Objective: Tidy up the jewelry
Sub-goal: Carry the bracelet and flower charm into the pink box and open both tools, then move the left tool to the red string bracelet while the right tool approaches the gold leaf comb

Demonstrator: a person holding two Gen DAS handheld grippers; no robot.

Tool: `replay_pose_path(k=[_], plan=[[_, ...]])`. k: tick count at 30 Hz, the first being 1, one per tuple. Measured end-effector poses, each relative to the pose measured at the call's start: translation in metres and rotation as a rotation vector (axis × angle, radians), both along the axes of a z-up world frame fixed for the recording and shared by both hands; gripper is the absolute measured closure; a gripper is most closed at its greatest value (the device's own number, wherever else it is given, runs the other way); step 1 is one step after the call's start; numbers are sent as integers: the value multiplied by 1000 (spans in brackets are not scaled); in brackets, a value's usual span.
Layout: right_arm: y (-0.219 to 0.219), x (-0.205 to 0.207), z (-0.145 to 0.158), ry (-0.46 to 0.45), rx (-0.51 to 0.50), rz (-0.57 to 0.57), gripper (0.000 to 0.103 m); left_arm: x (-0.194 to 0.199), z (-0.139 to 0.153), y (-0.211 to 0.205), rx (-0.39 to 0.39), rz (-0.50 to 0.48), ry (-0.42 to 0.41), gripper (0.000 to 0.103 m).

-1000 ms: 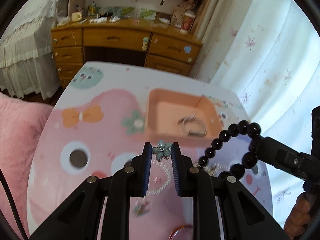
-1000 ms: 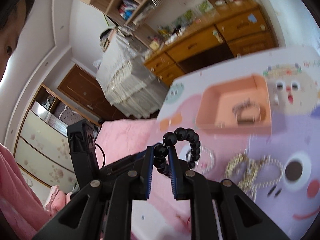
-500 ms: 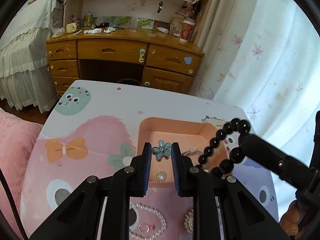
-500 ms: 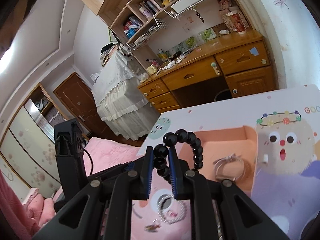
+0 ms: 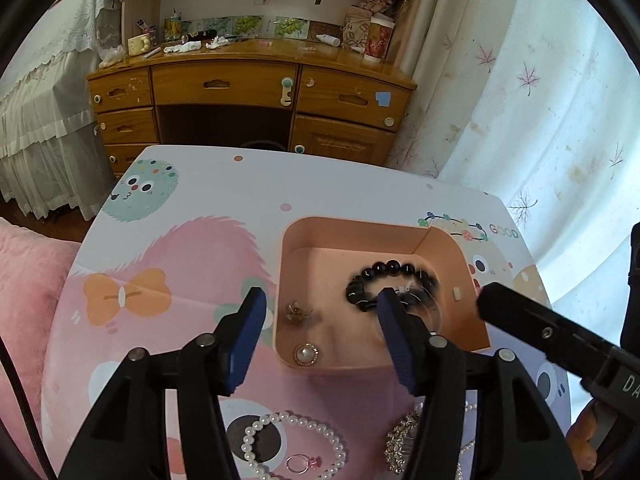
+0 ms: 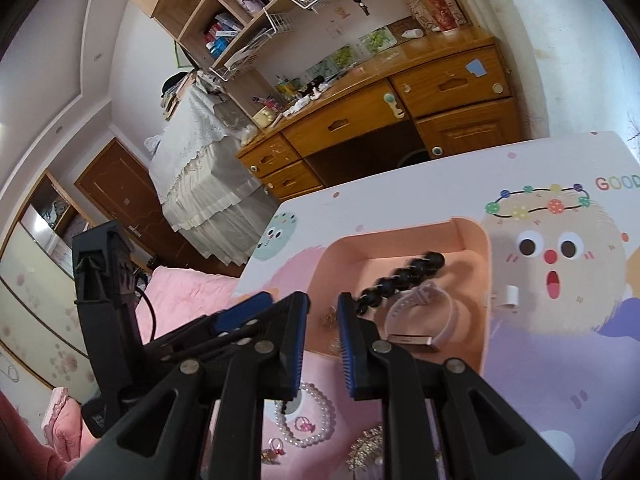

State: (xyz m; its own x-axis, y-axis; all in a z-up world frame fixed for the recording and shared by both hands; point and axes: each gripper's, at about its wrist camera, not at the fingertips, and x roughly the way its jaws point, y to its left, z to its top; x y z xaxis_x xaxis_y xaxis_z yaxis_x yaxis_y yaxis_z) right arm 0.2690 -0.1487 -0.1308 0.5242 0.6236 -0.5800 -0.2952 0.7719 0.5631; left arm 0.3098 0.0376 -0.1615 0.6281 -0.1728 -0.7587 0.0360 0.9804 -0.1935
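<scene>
A peach tray (image 5: 444,248) sits on the cartoon-print table. My left gripper (image 5: 320,304) hangs over the tray's near left corner; its jaws are opening and nothing is between them. Below it in the tray lies a small blurred flower brooch (image 5: 298,312) beside a round pearl brooch (image 5: 306,354). The black bead bracelet (image 5: 390,280) rests in the tray's middle, blurred in the right wrist view (image 6: 400,278) just past my right gripper (image 6: 322,312). That gripper's jaws stand slightly apart and hold nothing. A pale watch (image 6: 424,320) also lies in the tray.
On the table in front of the tray lie a pearl necklace (image 5: 296,440), a sparkly hair comb (image 5: 402,440) and a small pink ring (image 5: 302,462). A wooden desk (image 5: 240,88) stands behind, pink bedding (image 5: 28,300) to the left and a curtain (image 5: 540,120) to the right.
Both grippers came forward and down over the tray. The left jaws spread and the flower brooch dropped out. The black bracelet left the right gripper and landed in the tray.
</scene>
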Motion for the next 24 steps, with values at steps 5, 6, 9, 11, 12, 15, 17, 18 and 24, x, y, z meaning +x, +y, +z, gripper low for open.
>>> replay_pose_path(k=[5,6,9,11,12,15,17,18,24], plan=[[-10,-3,1,14,-20,-27,87,-9,2,3,26,28,25,44],[-13,-4,2,18,-27,-35,86,-11,2,5,26,33,35,44],[-23,-12,4,22,-66,-63,81,-21,0,10,32,43,70,43],[-30,-17,5,21,-99,-79,77,-29,-3,14,36,44,94,43],[-34,-22,6,20,-127,-91,73,-35,-5,16,39,46,116,43],[-44,-36,7,21,-197,-111,65,-50,-11,24,26,64,175,37],[-49,-44,6,26,-236,-119,62,-63,-13,29,11,81,198,23],[-51,-49,5,31,-257,-121,60,-71,-14,31,14,91,211,23],[-52,-75,-12,88,-360,-103,48,-113,-26,31,-21,101,305,21]])
